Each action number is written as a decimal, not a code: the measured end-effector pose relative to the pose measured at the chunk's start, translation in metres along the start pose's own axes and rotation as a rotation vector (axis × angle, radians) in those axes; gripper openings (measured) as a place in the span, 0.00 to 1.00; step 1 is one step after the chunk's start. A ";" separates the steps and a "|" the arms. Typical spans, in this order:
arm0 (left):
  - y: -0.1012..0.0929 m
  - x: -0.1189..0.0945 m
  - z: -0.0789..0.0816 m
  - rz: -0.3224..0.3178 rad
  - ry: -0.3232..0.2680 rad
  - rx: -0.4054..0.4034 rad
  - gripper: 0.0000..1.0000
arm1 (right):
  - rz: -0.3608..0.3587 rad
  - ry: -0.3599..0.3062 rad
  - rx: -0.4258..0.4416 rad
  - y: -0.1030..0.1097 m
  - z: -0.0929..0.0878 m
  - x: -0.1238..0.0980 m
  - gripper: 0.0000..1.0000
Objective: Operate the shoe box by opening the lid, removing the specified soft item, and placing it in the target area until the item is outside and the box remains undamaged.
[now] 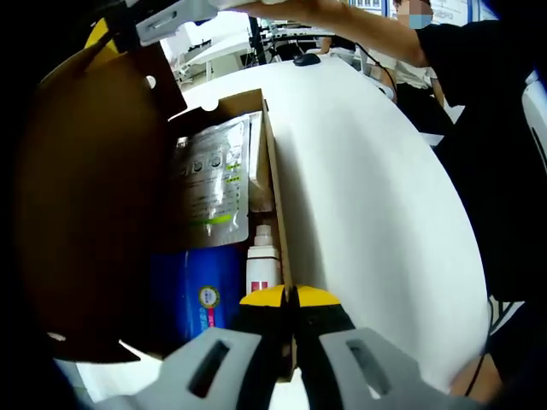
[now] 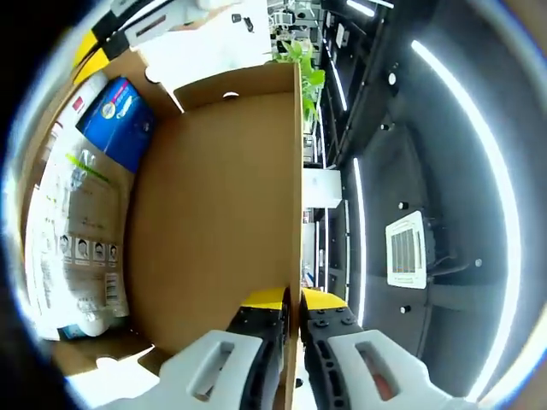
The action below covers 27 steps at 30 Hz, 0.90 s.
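- Two claws engaged: left claw (image 1: 289, 299) clamps the shoe box (image 1: 275, 188) wall; right claw (image 2: 292, 301) pinches the raised lid (image 2: 214, 213).
- Soft pouch (image 1: 214, 179) lies inside (lid-opening step done).
- Next: release one claw, grasp pouch.

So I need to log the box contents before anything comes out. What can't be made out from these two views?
- Blue pack: left gripper view, lower part hidden behind the left claw; label too small to read.
- White bottle: left gripper view, wedged against the box wall, base hidden.
- Clear printed pouch: right gripper view, text too small, edge cut off by the rim.
- Box floor: covered by the items.
- The right claw pinches the lid.
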<state>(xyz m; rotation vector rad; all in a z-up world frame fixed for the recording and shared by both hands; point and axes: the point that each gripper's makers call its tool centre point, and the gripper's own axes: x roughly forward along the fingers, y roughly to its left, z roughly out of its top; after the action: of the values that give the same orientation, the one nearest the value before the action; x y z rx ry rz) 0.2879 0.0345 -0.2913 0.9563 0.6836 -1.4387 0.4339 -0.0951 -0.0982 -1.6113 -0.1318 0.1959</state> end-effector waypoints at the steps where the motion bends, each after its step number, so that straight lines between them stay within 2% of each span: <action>1: 0.000 0.000 0.000 0.000 0.000 -0.001 0.02 | 0.013 -0.002 -0.001 0.000 -0.001 0.002 0.03; 6: 0.000 0.000 0.000 0.001 -0.001 0.000 0.02 | 0.135 -0.050 0.025 0.002 -0.004 0.018 0.03; 9: 0.000 0.000 0.000 -0.001 -0.001 -0.011 0.02 | 0.209 -0.074 0.083 0.003 -0.007 0.032 0.03; 10: 0.000 0.000 0.000 -0.002 -0.002 -0.007 0.02 | 0.230 -0.077 0.106 0.005 -0.008 0.037 0.03; 12: -0.001 0.000 -0.001 0.000 -0.003 -0.004 0.02 | 0.262 -0.078 0.099 0.005 -0.010 0.045 0.04; 14: -0.003 0.000 -0.001 0.000 -0.006 -0.002 0.02 | 0.328 -0.080 0.136 0.010 -0.012 0.056 0.04; 18: -0.004 0.000 -0.001 -0.013 -0.021 0.002 0.02 | 0.396 -0.091 0.166 0.016 -0.016 0.075 0.04; 20: -0.005 0.000 -0.001 -0.018 -0.030 -0.010 0.02 | 0.471 -0.100 0.181 0.022 -0.017 0.083 0.04; 27: -0.003 0.000 -0.002 -0.019 -0.032 0.002 0.02 | 0.611 -0.101 0.217 0.041 -0.023 0.113 0.06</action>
<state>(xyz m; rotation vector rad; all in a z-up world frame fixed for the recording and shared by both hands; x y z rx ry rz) 0.2851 0.0368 -0.2926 0.9284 0.6696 -1.4682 0.5478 -0.0965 -0.1429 -1.3851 0.3014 0.7375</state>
